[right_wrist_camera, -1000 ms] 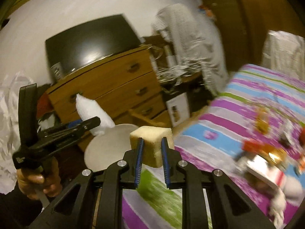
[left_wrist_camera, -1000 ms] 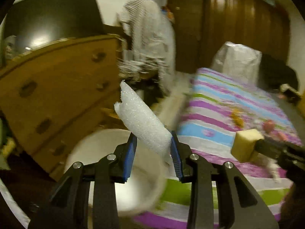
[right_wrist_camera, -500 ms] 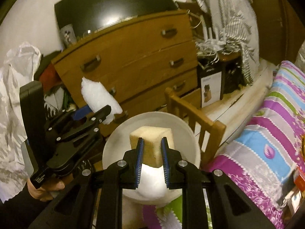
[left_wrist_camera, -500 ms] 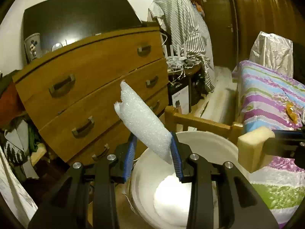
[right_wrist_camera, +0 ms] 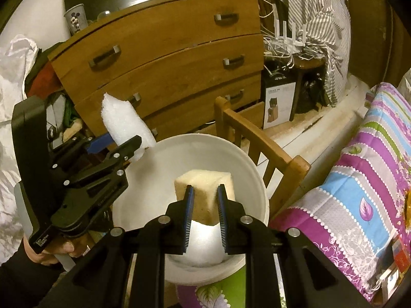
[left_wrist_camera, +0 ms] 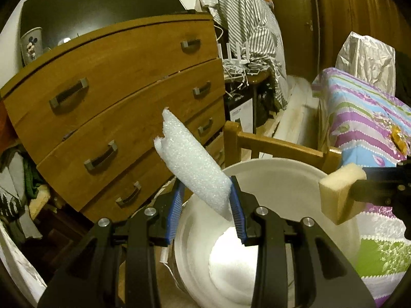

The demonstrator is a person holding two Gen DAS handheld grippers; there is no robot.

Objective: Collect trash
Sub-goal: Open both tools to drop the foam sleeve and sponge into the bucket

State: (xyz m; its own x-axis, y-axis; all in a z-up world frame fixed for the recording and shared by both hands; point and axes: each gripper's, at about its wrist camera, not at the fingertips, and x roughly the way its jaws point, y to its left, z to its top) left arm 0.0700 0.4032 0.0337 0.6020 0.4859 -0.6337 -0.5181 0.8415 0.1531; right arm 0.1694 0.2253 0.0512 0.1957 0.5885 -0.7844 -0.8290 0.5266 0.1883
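White bucket [right_wrist_camera: 154, 159] sat btwn wooden chair [right_wrist_camera: 259, 148] & dresser [right_wrist_camera: 167, 51]; left gripper [left_wrist_camera: 205, 205] clenched foam roll [left_wrist_camera: 190, 164], right gripper [right_wrist_camera: 204, 205] clenched sponge [right_wrist_camera: 205, 182], both above bucket.

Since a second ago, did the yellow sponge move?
Yes. The yellow sponge in the right gripper swung from above the striped bed to over the white bucket.
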